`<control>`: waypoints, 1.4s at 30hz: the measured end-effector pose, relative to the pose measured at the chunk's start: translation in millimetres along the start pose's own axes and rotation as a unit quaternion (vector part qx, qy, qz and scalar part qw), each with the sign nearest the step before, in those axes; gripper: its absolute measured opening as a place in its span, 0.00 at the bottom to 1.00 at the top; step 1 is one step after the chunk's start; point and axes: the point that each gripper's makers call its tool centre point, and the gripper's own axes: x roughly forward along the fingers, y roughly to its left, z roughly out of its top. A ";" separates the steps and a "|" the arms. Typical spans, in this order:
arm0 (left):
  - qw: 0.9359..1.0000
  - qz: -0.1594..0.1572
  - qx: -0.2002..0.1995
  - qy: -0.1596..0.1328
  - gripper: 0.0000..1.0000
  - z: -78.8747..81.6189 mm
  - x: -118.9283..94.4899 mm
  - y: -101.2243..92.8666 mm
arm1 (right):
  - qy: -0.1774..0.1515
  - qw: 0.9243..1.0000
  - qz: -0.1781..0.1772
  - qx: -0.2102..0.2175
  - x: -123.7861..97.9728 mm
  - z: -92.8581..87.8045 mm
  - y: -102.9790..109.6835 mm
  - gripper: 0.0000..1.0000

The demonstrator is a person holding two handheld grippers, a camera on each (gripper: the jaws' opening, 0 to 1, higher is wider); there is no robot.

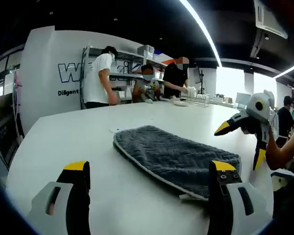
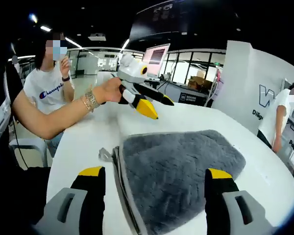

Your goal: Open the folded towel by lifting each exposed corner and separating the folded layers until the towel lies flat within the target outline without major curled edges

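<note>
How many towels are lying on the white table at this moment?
1. A single folded grey towel lies on the white table, in front of both tools; the right gripper view shows it close up. No other towel is visible.

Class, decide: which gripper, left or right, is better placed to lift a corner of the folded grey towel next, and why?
Probably right. The right gripper is open with the towel lying between its jaws, near a corner. The left gripper is open too, but only its right jaw is near the towel's edge.

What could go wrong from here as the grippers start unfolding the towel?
1. The folded grey plush towel has stacked layers at its pale-trimmed edge; a pinch there may grab several at once.
2. Both the left gripper and right gripper are open and apart from the towel; pulling from one side might drag it across the smooth white table.
</note>
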 end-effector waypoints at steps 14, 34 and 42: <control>1.000 0.014 -0.017 0.010 0.99 -4.0 -5.1 10.3 | 0.046 0.998 -0.013 -0.033 68.4 21.2 39.2 0.32; 1.000 0.017 -0.018 0.019 0.98 -6.6 -6.7 11.7 | 0.058 0.998 -0.026 0.012 77.6 11.0 33.2 0.03; 0.999 0.025 -0.010 0.024 0.97 -9.0 -6.6 11.3 | 0.011 0.996 -0.053 0.076 60.0 21.8 15.4 0.02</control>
